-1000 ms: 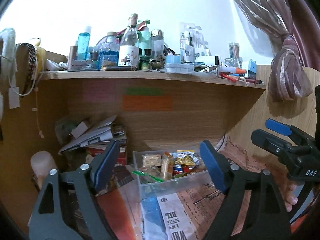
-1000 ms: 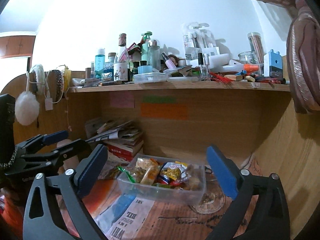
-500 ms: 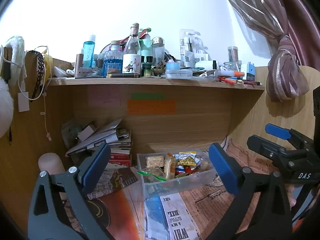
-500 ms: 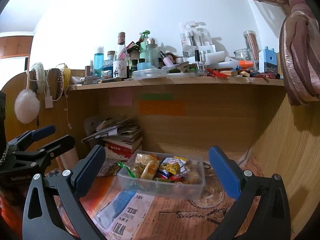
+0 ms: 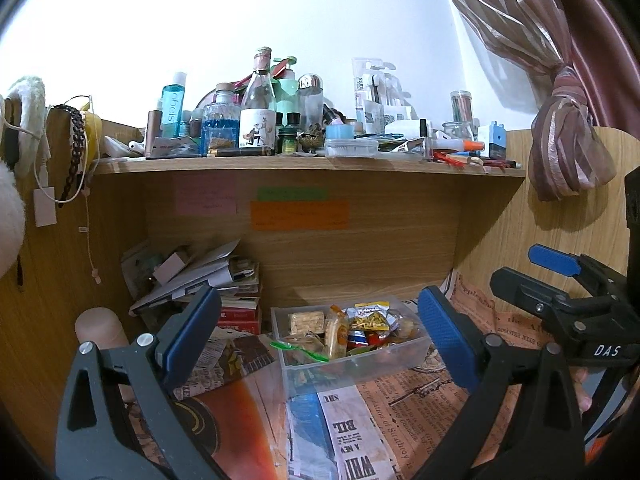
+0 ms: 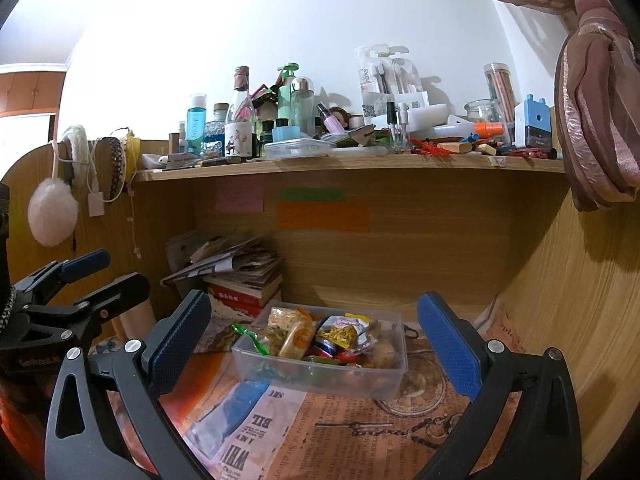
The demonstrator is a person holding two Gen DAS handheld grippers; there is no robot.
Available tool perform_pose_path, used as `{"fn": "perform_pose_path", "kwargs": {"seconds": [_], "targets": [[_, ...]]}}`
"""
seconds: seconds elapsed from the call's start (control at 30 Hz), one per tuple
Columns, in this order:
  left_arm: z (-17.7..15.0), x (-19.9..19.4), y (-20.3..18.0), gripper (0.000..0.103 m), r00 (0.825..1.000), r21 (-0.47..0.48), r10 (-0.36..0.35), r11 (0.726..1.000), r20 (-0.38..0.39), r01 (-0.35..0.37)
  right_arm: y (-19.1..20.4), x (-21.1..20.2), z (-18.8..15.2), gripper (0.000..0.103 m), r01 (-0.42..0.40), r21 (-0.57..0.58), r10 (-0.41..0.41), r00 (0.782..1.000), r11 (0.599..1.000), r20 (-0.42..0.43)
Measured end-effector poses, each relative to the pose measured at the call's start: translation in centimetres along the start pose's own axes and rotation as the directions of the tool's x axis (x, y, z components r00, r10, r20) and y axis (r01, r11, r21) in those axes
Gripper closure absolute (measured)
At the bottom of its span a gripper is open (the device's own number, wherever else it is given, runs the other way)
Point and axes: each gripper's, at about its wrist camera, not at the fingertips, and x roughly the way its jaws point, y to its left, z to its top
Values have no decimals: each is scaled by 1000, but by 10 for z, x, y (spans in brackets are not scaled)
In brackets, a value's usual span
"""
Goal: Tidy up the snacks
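Snacks (image 6: pixel 336 336) lie in a tub (image 6: pixel 320 376) on newspaper (image 6: pixel 360 428), books (image 6: pixel 240 284) behind-left, under a shelf (image 6: pixel 348 166).

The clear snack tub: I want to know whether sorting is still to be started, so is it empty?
No. In the right wrist view the clear snack tub holds a heap of wrapped snacks up to its rim.

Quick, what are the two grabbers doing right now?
Left gripper: open, holding nothing; its jaws have just been opening.
Right gripper: open, holding nothing.
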Motion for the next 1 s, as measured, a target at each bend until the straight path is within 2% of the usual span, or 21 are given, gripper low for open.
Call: {"fn": "perform_pose_path", "kwargs": {"seconds": [1.0], "targets": [[-2,6,2,3,999,-14,-36,999,-16,35,0,0,1,0,31,1,-31,999,1000,6]]}}
